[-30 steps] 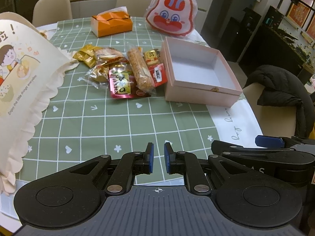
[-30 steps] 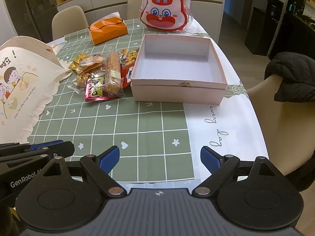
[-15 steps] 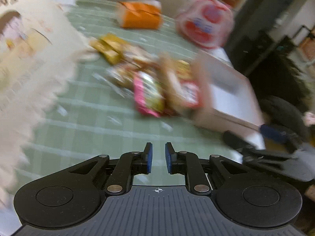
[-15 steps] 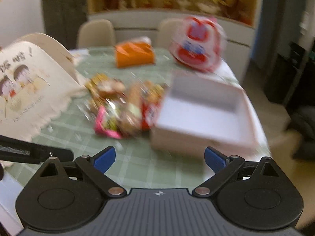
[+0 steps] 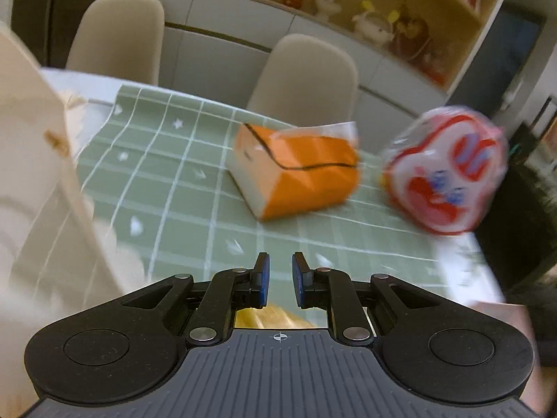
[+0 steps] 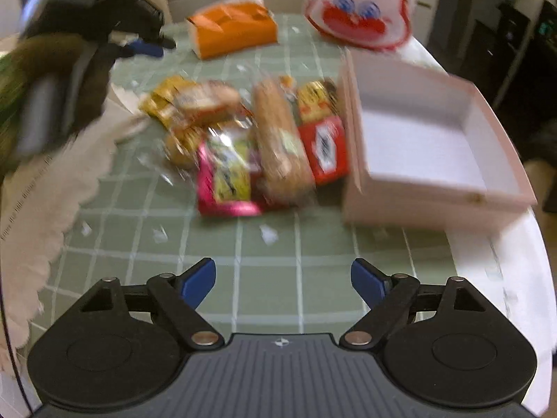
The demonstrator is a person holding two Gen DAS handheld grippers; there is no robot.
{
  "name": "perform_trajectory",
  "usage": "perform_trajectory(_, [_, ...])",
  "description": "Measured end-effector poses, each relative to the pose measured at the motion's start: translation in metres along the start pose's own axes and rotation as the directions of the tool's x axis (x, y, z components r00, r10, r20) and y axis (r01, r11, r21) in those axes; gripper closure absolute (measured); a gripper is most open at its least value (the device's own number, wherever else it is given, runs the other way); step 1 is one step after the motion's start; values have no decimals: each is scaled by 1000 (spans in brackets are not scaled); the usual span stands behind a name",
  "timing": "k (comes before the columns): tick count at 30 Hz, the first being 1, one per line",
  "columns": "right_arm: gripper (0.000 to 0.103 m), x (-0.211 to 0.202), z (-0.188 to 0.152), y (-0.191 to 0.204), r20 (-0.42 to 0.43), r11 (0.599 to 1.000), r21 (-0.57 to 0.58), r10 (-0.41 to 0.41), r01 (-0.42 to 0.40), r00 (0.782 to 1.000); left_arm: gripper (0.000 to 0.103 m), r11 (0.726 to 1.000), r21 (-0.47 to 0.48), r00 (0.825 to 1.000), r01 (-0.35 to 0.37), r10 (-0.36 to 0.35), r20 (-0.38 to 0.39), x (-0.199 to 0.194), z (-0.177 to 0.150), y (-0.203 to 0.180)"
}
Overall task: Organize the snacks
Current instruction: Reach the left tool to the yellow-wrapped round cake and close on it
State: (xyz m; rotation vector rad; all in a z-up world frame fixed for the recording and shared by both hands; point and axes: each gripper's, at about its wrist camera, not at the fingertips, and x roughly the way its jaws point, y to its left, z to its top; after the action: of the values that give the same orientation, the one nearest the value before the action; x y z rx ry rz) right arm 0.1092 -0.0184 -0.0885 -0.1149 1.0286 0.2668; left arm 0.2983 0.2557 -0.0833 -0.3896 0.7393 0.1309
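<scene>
A pile of wrapped snacks lies on the green checked cloth: a pink packet [image 6: 226,177], a long biscuit pack [image 6: 278,139], a red packet [image 6: 323,149] and gold wrappers [image 6: 163,101]. The open pink box [image 6: 417,205] stands just right of them, with nothing in it. My right gripper [image 6: 283,278] hovers short of the pile, its jaws wide but closing, nothing between them. My left gripper [image 5: 278,264] is shut on nothing above the pile's far edge, facing the table's far end. It shows blurred in the right wrist view as the left gripper [image 6: 146,47], upper left.
An orange tissue box [image 5: 299,170] and a red-and-white rabbit bag [image 5: 445,170] stand at the far end. A cream printed bag [image 6: 52,191] spreads along the left side. Two beige chairs [image 5: 303,69] sit behind the table. The table's white edge [image 6: 504,278] curves at right.
My left gripper swept forward over the snacks toward the far end, so the pile dropped out of its view. My right gripper came closer to the pile and lower.
</scene>
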Motion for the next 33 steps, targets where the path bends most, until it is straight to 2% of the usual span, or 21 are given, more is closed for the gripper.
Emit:
perform_trajectory(2, [17,-2,-7,-6,-26,999,39,-22,23,999,86,999,22,999,-36,37,-40,22,2,4])
perform_trajectory(4, [17,-5,-13,-14,-37,996,79,-32,35,999,86,999,13,996,-29,30,-84,31,-2,11])
perform_trajectory(8, [16,-9,-21,-24,-29,991,129,-40,43,999,86,996,90,994,3,7,-113,22,-17,6])
perform_trajectory(11, [16,-6,-18,-30,-27,987,158,13,-9,1000,86,990,135,989,37,-18,-144,3,-31,0])
perform_trajectory(14, [15,-2,-15,-31,-37,979,175,110,-102,993,86,989,149,986,13,12,-166,-21,-50,-5])
perform_trajectory(16, [15,5,-9,-28,-59,979,146,152,-142,987,86,989,147,982,-1,29,-188,-36,-66,-8])
perform_trajectory(18, [15,9,-1,-26,-65,985,76,158,-153,985,86,991,136,979,-16,44,-201,-51,-83,-11])
perform_trajectory(20, [15,11,9,-28,-48,984,7,175,-175,983,86,994,99,977,-46,66,-204,-67,-101,-13])
perform_trajectory(23, [15,16,21,-40,-35,966,-56,251,-252,967,85,996,-1,977,-95,93,-191,-92,-126,-15])
perform_trajectory(26, [15,27,26,-53,-69,927,-115,351,-357,934,84,982,-87,968,-168,148,-202,-115,-150,-22])
perform_trajectory(28, [15,33,28,-60,-104,898,-134,408,-419,907,84,974,-125,966,-187,159,-203,-129,-167,-31])
perform_trajectory(31, [15,30,32,-66,-91,863,-177,464,-473,881,83,942,-240,962,-235,190,-196,-145,-184,-38])
perform_trajectory(33, [15,27,34,-70,-104,840,-198,494,-505,863,77,912,-333,964,-241,186,-189,-160,-189,-44])
